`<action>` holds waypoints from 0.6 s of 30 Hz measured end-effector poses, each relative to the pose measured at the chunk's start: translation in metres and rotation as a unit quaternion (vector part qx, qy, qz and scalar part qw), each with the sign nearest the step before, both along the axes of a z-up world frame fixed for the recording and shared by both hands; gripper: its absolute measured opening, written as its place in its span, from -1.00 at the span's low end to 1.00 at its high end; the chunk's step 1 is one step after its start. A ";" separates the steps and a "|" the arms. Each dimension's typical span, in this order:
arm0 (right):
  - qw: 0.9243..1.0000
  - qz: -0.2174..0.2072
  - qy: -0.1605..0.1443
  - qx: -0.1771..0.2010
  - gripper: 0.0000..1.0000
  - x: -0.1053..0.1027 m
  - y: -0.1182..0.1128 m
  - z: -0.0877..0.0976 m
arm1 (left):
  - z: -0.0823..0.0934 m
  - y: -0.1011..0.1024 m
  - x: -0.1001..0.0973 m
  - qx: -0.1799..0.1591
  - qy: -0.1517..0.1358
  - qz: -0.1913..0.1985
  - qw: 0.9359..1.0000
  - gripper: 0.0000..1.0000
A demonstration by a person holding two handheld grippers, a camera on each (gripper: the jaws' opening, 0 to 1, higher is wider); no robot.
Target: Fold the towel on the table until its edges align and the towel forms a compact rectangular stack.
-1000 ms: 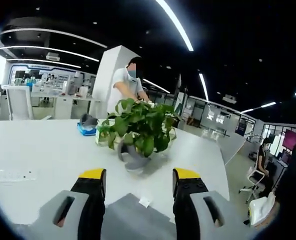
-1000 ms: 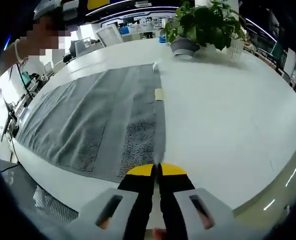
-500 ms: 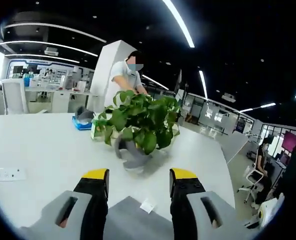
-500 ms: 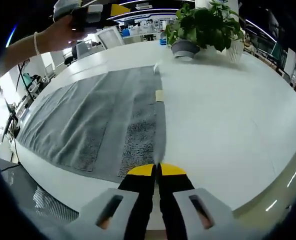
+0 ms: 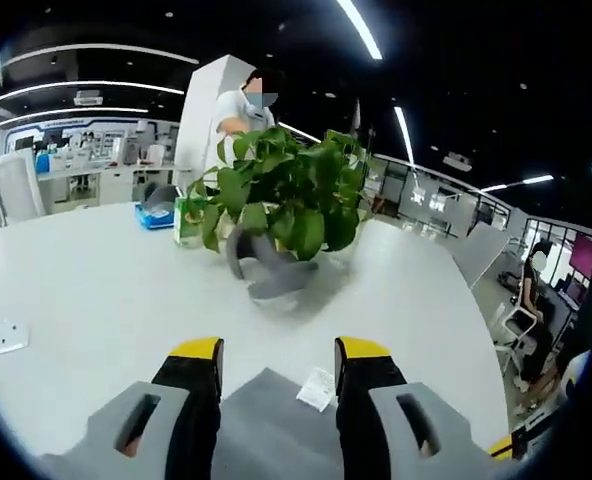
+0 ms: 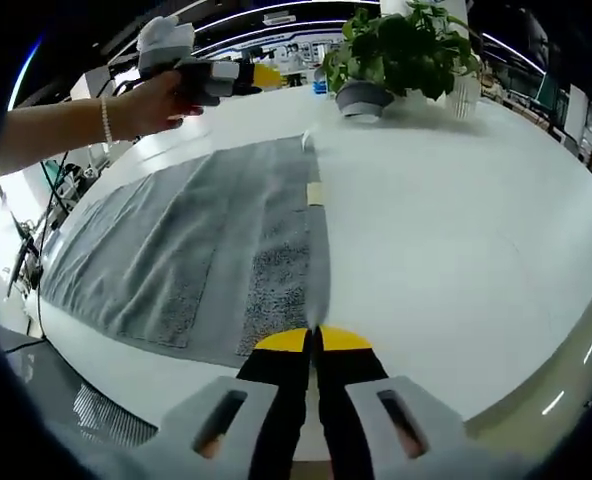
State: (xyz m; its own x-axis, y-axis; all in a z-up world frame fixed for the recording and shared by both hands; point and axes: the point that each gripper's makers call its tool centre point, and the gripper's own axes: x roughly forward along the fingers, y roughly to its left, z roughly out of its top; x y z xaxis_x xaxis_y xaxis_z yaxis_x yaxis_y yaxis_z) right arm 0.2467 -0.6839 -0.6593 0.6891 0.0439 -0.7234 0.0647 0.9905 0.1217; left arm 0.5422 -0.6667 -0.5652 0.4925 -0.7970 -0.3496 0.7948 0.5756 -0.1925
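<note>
Grey terry cloth lies spread flat across the white table (image 6: 456, 250): the towel (image 6: 191, 240), with its long right edge running away from me toward the potted plant (image 6: 401, 50) at the far end. My right gripper (image 6: 313, 340) is pressed together on the towel's near corner, the edge running straight into its yellow tips. My left gripper (image 5: 274, 355) hovers with jaws spread over the far corner, the one nearest the plant, where a small white label (image 5: 316, 388) is sewn; in the right gripper view I see it held in my hand (image 6: 161, 95) above the towel. Nothing is folded yet, I judge. The risks from here: if my left jaws close on the label alone or on one thin lip of cloth, the corner may slip out mid-lift and the fold land crooked. Swinging that corner up close to the plant could also brush its leaves or nudge the pot.
</note>
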 end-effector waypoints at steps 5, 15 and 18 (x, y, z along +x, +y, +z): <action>1.000 -0.003 -0.001 0.001 -1.00 0.000 0.000 0.000 | -0.011 -0.008 0.004 -0.016 0.021 0.006 1.000 -0.12; 1.000 -0.004 -0.019 0.009 -1.00 -0.001 -0.001 0.000 | -0.053 -0.023 0.004 0.015 0.024 0.004 1.000 -0.15; 1.000 -0.004 -0.021 0.012 -1.00 0.000 -0.001 0.000 | -0.063 -0.024 0.005 0.026 0.026 0.008 0.999 -0.16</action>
State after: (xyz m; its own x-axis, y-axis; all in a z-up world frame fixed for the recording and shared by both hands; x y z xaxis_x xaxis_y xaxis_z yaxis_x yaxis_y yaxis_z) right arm 0.2471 -0.6845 -0.6592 0.7197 0.0558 -0.6921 0.0669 0.9866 0.1490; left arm 0.5473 -0.6910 -0.6286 0.4845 -0.7695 -0.4161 0.7757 0.5978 -0.2023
